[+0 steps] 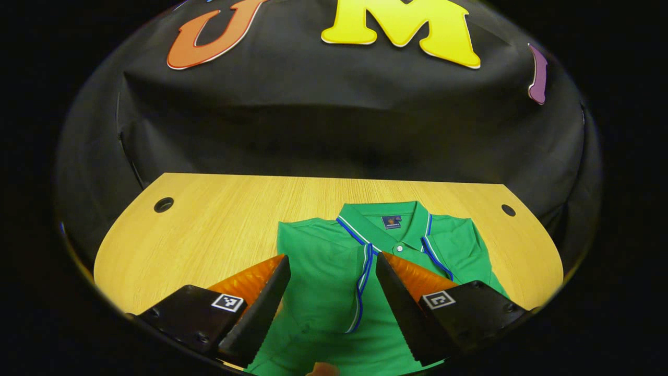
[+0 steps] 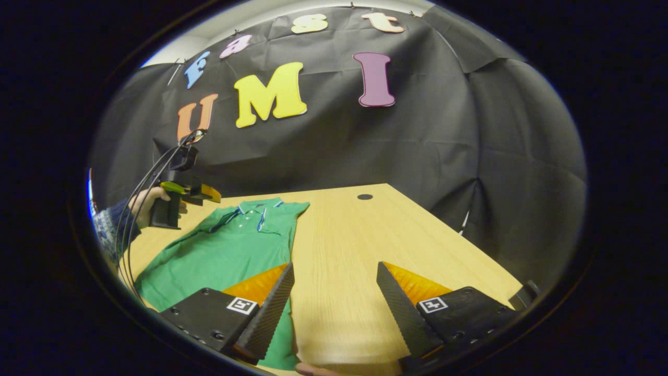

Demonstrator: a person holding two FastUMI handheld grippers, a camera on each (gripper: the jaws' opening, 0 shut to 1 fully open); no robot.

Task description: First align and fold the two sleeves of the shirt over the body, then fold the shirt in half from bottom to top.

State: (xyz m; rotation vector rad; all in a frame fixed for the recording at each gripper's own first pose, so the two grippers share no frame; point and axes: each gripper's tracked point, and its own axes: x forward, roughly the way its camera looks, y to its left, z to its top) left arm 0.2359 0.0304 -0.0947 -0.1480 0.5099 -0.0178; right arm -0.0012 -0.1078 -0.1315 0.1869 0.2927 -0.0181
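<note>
A green polo shirt with blue and white trim lies face up on the wooden table, its collar at the far end. My left gripper hovers open above the shirt's chest, one finger on each side of the button placket. In the right gripper view the shirt lies to the left. My right gripper stands open over bare wood by the shirt's near right edge, its left finger overlapping that edge. The left gripper, held by a hand, hangs above the shirt's far left side.
The table has a round cable hole in each far corner. Black cloth walls close in behind the table and on its right. Bare wood stretches on both sides of the shirt. Cables trail from the left gripper.
</note>
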